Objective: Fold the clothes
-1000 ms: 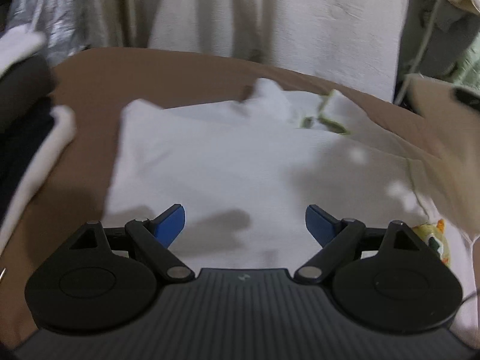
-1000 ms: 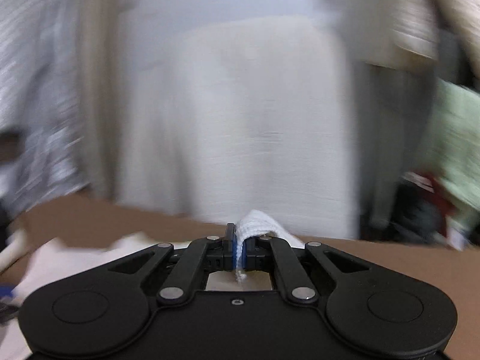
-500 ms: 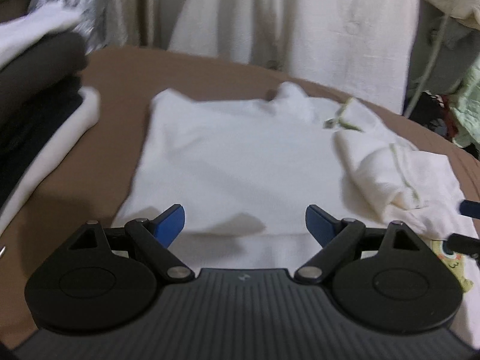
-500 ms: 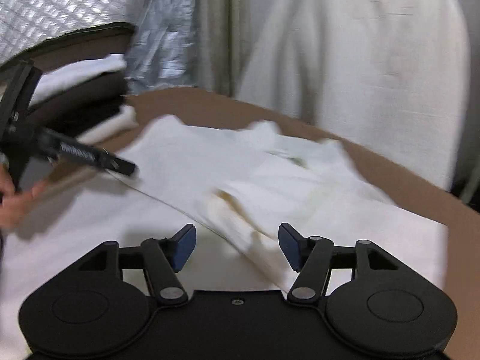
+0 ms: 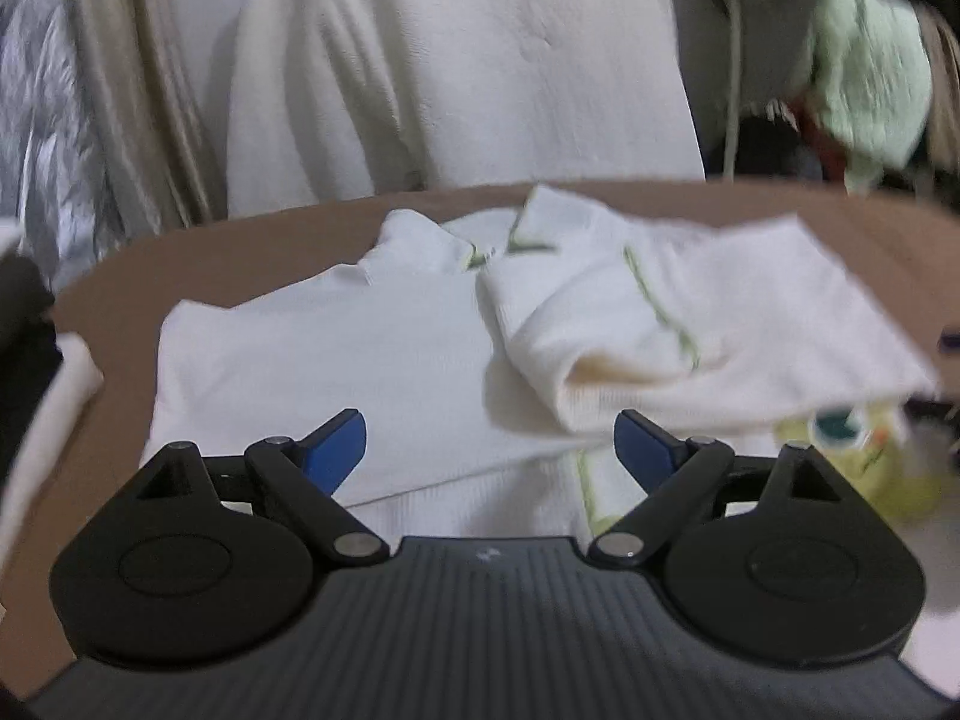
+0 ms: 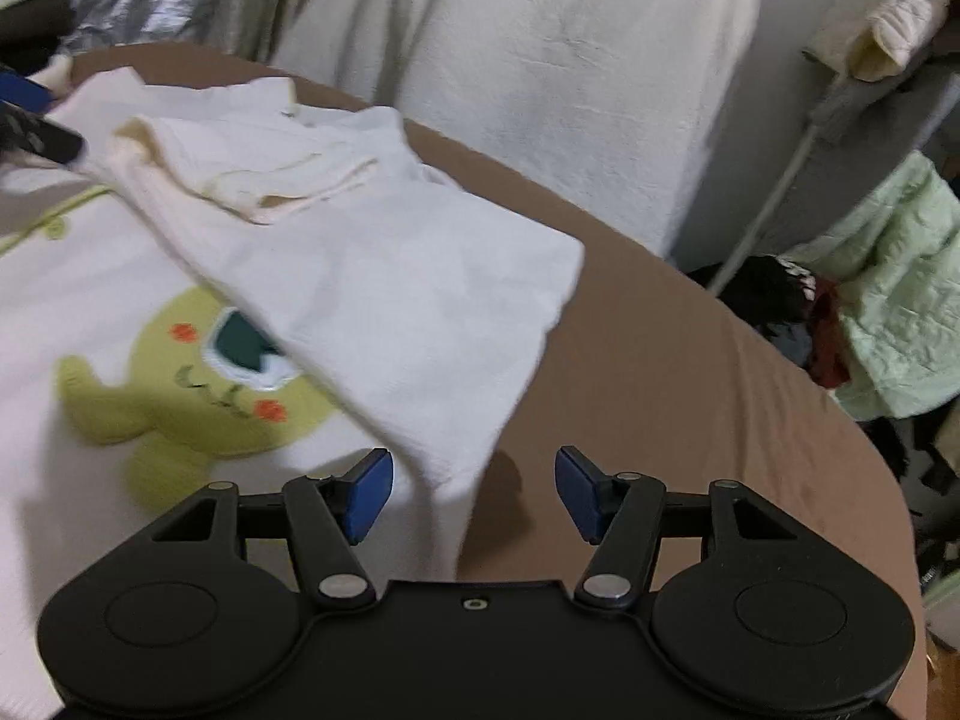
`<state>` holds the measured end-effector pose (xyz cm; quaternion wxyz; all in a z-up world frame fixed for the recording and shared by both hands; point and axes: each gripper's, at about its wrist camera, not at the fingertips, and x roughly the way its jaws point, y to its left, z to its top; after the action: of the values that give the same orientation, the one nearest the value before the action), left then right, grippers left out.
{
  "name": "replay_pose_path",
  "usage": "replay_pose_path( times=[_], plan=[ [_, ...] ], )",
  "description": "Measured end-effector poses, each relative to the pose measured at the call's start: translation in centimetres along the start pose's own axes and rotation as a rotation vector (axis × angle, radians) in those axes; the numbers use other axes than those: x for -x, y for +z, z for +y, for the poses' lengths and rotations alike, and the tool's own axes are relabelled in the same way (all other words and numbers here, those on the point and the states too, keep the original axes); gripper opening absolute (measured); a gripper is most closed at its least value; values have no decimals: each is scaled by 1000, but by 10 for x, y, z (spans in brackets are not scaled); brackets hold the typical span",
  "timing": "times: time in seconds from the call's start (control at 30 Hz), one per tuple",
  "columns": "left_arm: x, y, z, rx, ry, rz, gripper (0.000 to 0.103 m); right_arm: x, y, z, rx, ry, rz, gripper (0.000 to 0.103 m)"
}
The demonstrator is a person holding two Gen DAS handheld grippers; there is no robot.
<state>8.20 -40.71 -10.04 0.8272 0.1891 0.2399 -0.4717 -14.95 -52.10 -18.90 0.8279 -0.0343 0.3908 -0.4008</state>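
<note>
Broadly: brown table (image 6: 690,372) fills both views, pale drapes (image 5: 456,72) behind it, a heap of green and dark laundry (image 6: 888,300) off the far edge.

Shirt (image 5: 336,360) — white, green trim, a green cartoon patch (image 6: 198,384) on the front — lies spread on the table. One sleeve (image 6: 384,276) is folded across the body, partly covering the patch; its cuff end hangs over the shirt's side edge near the table. In the left view the opposite side also looks turned in, a straight folded edge crossing low in the frame. Collar (image 5: 510,240) sits at the far end, a bit rumpled.

Stack (image 5: 36,372) of dark and white folded items at the left edge of the left view: likely finished pieces.

Left gripper (image 5: 489,447): jaws wide, nothing between them, hanging over the shirt's near part.

Right gripper (image 6: 474,492): jaws partway apart and closing, poised over the shirt's side edge; sleeve cloth lies under and between the pads (image 6: 369,495) but they do not press it.

Progress, my reading: sides in, so roughly the middle stage. Left to do: tidy the bunched sleeve, fold the length over, move it to the stack.
</note>
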Motion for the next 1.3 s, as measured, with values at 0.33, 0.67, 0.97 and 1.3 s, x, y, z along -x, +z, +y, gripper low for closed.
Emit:
replay_pose_path(
  times=[0.33, 0.67, 0.97, 1.3],
  plan=[
    [14, 6, -40, -192, -47, -96, 92, -9, 0, -2, -20, -23, 25, 28],
    [-84, 58, -94, -192, -309, 170, 92, -18, -7, -22, -202, 91, 36, 34],
    [-103, 58, -39, -2, -203, 159, 10, -27, -6, -27, -167, 136, 61, 44],
    [-49, 59, 118, 355, -90, 44, 11, -38, -5, -52, -333, 204, 112, 61]
  ],
)
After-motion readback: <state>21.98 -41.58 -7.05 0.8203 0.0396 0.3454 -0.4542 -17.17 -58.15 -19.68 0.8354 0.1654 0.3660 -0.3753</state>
